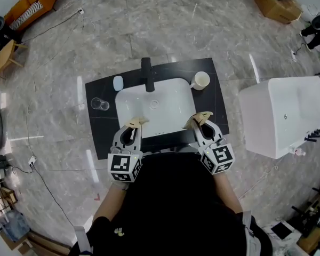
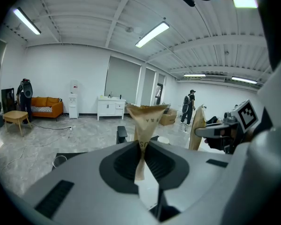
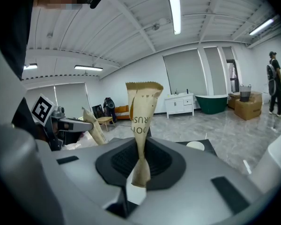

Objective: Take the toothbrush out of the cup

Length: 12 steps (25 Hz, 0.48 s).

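Both hands low, close to body at near edge of counter (image 1: 98,122). Tongs side by side, apart, pointing forward and slightly down over near rim of sink (image 1: 173,96).

Left tongs (image 1: 135,123) clamped on left paper strip (image 2: 147,118), tan, twisted, standing up from jaws. Right tongs (image 1: 200,119) clamped likewise on right paper strip (image 3: 143,108), printed letters partly readable.

Cup (image 1: 201,80) upright on counter, right of faucet (image 1: 147,73), well beyond both tongs. Contents too small to tell; toothbrush not made out.
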Motion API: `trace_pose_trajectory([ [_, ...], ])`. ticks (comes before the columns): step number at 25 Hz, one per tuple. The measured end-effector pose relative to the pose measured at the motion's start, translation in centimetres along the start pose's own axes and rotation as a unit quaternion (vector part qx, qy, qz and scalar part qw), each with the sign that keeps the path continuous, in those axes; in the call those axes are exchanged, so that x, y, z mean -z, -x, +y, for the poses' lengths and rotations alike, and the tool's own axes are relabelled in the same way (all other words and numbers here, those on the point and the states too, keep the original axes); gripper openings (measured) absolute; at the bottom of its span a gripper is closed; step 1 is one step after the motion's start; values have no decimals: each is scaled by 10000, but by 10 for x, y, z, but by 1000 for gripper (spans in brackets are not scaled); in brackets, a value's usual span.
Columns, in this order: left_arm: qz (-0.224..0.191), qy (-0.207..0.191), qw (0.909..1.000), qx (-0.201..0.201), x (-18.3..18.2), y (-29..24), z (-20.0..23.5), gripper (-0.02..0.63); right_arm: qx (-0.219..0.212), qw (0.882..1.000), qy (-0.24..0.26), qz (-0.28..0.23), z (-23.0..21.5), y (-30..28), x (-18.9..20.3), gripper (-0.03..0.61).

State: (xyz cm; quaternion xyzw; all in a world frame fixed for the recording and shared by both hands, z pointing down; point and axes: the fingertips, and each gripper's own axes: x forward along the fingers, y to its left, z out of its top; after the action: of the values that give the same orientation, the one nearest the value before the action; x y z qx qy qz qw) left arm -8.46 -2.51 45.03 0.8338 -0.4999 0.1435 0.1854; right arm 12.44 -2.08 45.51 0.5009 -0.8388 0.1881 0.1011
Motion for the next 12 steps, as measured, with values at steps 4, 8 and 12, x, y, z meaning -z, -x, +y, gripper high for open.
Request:
trace_pose_trajectory([
  [4, 0, 3, 10000, -15, 1, 3, 1, 44, -47, 10000, 21, -55, 5, 0, -4, 51],
  [8, -11, 13, 10000, -32, 0, 4, 4, 44, -93, 9998, 173, -88, 10, -1, -8, 51],
  [12, -29, 17, 10000, -43, 1, 5, 5, 44, -111, 9997, 215, -101, 13, -1, -9, 51],
])
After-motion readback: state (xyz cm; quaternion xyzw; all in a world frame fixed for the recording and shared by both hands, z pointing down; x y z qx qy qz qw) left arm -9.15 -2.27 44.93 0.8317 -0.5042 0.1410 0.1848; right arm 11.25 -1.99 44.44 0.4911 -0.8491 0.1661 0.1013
